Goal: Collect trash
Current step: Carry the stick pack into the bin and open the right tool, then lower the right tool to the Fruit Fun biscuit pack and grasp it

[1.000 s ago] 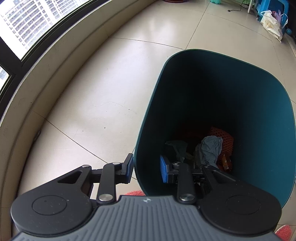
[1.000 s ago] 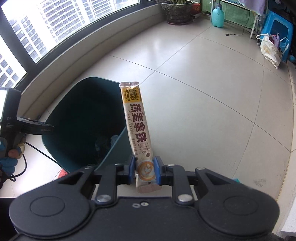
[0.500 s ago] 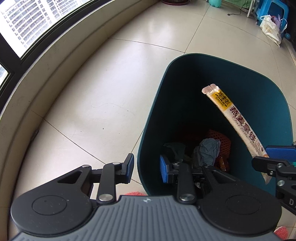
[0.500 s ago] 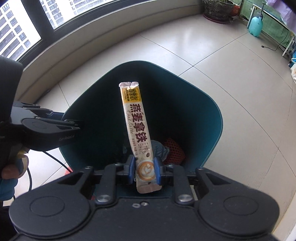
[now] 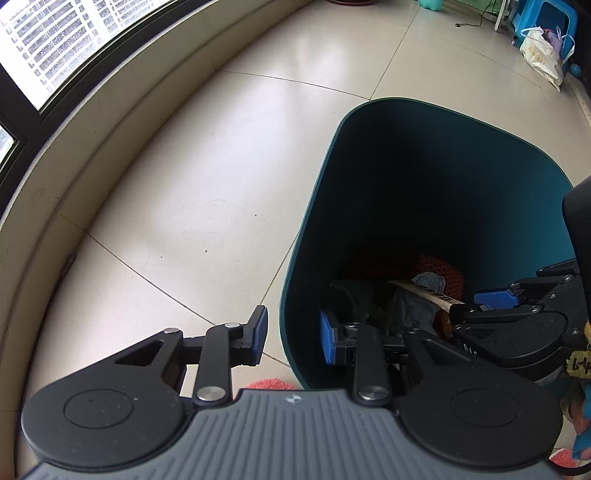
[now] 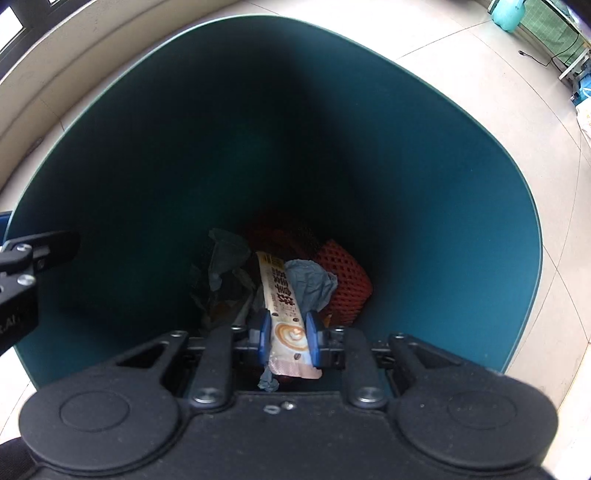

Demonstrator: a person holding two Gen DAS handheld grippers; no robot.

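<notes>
A teal trash bin stands on the tiled floor. My left gripper straddles its near wall, one pad outside and one inside, with floor showing between the outer pad and the wall. My right gripper is shut on a coffee sachet and points down inside the bin. The sachet's far end hangs just over the trash at the bottom: a red foam net and crumpled grey-blue paper. In the left wrist view the right gripper enters from the right with the sachet.
A curved window sill runs along the left. A white plastic bag and a blue stool stand at the far right. A pink cloth lies on the floor by the bin's near side.
My right gripper has come over the bin and sunk into it with the sachet, which now points at the trash. The left gripper has stayed at the bin's wall.
</notes>
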